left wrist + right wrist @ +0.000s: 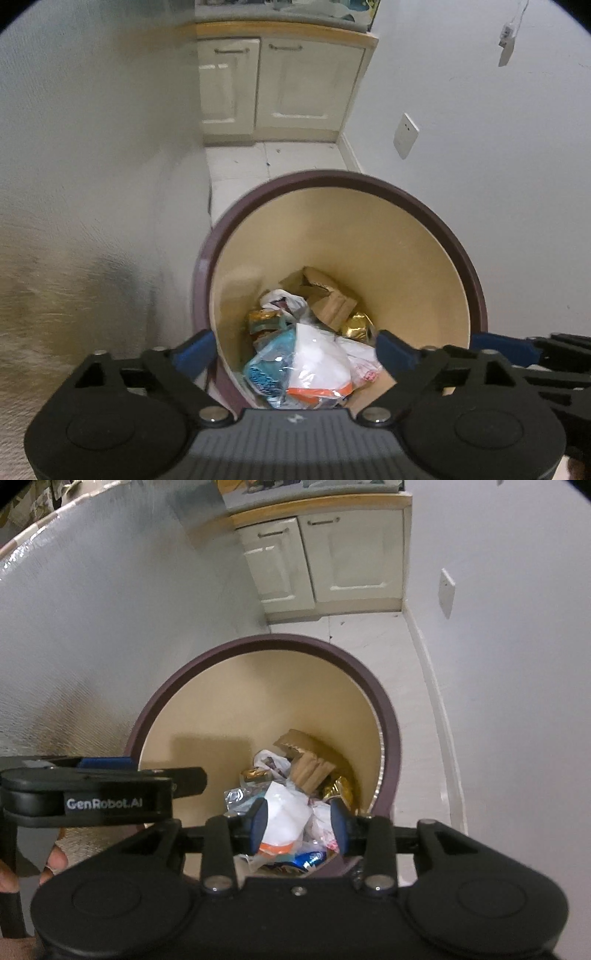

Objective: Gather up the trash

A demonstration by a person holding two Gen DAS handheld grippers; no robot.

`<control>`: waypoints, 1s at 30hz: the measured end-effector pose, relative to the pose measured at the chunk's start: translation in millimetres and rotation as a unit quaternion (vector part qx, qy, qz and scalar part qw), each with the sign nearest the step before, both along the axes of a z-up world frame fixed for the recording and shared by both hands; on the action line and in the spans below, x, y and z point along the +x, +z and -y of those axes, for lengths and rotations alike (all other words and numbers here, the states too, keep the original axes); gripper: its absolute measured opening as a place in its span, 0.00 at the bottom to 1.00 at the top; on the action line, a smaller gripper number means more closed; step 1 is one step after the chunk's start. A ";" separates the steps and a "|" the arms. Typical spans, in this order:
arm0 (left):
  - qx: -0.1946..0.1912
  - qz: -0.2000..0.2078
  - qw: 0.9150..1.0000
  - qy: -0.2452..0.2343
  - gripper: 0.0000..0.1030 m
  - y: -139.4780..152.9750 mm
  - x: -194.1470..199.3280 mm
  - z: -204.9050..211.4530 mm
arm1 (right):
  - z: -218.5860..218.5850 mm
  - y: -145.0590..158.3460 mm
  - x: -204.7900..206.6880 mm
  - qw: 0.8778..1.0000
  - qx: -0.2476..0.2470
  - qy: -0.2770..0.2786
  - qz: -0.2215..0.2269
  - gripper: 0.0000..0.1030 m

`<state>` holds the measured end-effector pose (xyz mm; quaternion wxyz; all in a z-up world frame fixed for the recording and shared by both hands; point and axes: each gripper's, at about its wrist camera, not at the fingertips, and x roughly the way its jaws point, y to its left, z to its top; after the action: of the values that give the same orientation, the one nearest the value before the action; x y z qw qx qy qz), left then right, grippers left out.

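Note:
A round trash bin (pixel 373 184) with a dark purple rim and cream inside stands on the floor; it also shows in the right wrist view (pixel 258 642). Inside lie trash pieces: a white plastic bag (pixel 317 354), torn cardboard (pixel 325 295), gold foil wrappers (pixel 356 325) and a blue packet (pixel 266 369). My left gripper (pixel 295 350) is open wide above the bin's near rim and empty. My right gripper (pixel 298 825) is open above the bin, with nothing between its blue pads (pixel 258 823). The left gripper shows at the left of the right wrist view (pixel 110 775).
A silver textured wall or panel (pixel 92 627) stands close on the left of the bin. A cream cabinet (pixel 280 85) with two doors is behind it. A white wall with a socket plate (pixel 406 134) is on the right. The floor is pale tile.

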<state>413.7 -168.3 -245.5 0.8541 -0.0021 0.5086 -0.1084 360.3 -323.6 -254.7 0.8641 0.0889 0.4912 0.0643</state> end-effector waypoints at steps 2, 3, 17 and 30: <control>-0.004 0.004 1.000 0.003 0.97 8.4 -6.5 -3.1 | 3.0 8.9 -7.3 1.000 -0.002 -0.005 0.006 0.43; -0.006 0.006 1.000 0.006 0.98 12.5 -9.4 -4.7 | 3.9 13.7 -10.7 1.000 -0.002 -0.006 0.010 0.44; 0.014 0.042 0.999 0.024 1.00 70.3 -62.0 -26.9 | -2.0 74.4 -62.0 0.999 -0.022 -0.007 0.047 0.68; 0.016 0.071 0.997 0.023 1.00 119.6 -112.8 -47.1 | -7.3 120.7 -109.5 0.997 -0.031 -0.019 0.064 0.95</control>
<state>300.9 -121.2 -125.9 0.8901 0.0073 0.4486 -0.0806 250.8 -316.4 -134.0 0.8973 0.0665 0.4347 0.0384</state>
